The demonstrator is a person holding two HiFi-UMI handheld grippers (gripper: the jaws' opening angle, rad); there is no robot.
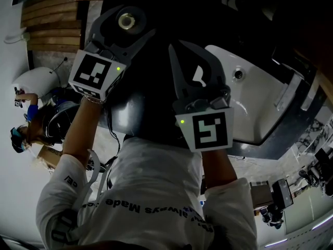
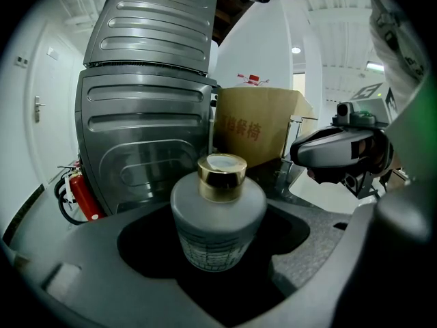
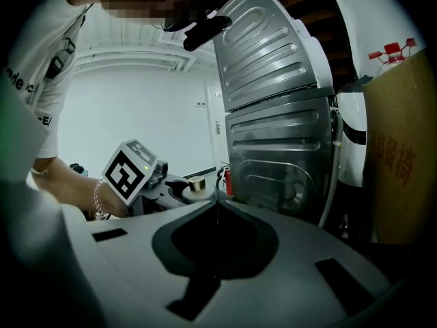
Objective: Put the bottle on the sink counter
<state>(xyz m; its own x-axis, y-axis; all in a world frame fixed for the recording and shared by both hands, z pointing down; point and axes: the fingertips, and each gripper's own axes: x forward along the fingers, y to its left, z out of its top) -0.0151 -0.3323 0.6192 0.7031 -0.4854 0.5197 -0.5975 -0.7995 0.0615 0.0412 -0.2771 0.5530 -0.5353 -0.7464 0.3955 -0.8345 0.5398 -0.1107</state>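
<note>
Bottle (image 2: 217, 214), where's it at?
— Gold-capped one? Pinched in the left tongs (image 1: 125, 25), up in the air, left of the white sink (image 1: 260, 98). Right tongs (image 3: 217, 203) pressed together, empty.

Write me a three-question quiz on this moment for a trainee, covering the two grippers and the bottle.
1. True or false: the right gripper has its jaws together with nothing between them.
2. What holds the bottle? A) the left gripper B) the right gripper C) neither, it stands free
3. Fill in: the bottle's cap is ____ coloured.
Key: 1 true; 2 A; 3 gold.
</note>
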